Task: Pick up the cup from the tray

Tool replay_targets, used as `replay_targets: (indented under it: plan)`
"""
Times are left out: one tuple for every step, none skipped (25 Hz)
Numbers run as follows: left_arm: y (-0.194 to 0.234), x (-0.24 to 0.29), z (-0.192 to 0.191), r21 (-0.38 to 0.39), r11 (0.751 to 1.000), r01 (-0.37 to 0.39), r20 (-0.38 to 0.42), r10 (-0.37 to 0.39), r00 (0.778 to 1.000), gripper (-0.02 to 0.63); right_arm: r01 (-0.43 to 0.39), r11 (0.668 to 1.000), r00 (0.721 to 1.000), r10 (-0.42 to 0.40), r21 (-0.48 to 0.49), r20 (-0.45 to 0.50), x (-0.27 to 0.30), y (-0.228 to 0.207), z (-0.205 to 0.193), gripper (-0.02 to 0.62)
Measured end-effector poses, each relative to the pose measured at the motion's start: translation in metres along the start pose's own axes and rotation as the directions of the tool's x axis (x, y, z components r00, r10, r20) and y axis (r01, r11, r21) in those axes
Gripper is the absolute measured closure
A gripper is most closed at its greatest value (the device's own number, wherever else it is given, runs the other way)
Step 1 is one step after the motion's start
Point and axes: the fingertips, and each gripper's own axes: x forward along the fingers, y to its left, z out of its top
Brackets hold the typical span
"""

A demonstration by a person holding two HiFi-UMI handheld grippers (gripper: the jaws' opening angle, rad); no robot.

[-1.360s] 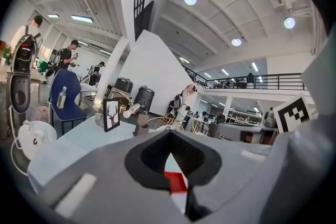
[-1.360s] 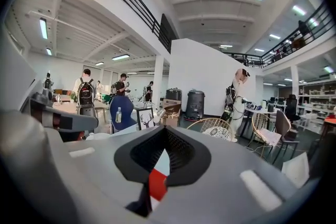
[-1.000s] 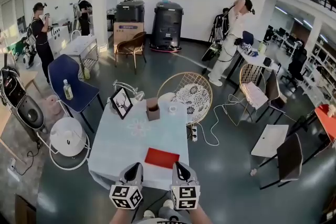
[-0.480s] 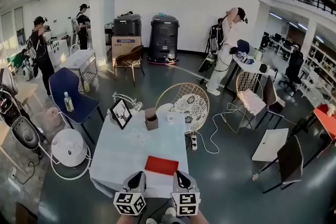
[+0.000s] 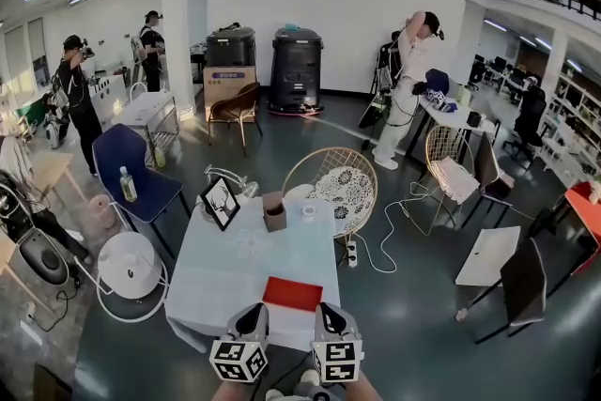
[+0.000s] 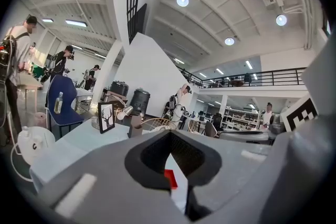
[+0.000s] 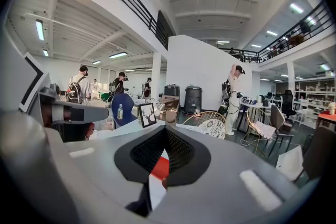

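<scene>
- Tongs on both sides are held low at the near edge of the worktop (image 5: pixel 235 263); the left tongs (image 5: pixel 251 318) and the right tongs (image 5: pixel 329 318) are each pressed together, and nothing is pinched in either.
- A small white cup (image 5: pixel 308 211) is seen by the far edge, towards the far right corner, just right of a brown box (image 5: pixel 274 213). It is too small for its contents or handle to be told.
- A flat red tray (image 5: pixel 292 293) lies at the near edge, just ahead of the tongs; nothing is seen standing on it, and the cup is well apart from it.
- The step is judged unsettled: the cup is not held, which fits either a reach not made or a cup lifted off and put down by the far edge.
- Should a grasp be wanted, a long reach across the worktop would be called for, with one pair spread around the cup.
- Against the earlier frames little is changed: the tongs are kept shut at the near edge, and only the view is shifted slightly.
</scene>
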Motion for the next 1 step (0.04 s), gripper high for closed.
replay_targets:
  plan:
    - [-0.0013,0.001,0.0005,0.001,1.0,0.002,0.001,-0.002,1.0,0.606,-0.001,1.0,1.0,0.001,-0.001,-0.001,0.0,-0.001,-0.0003,0.571]
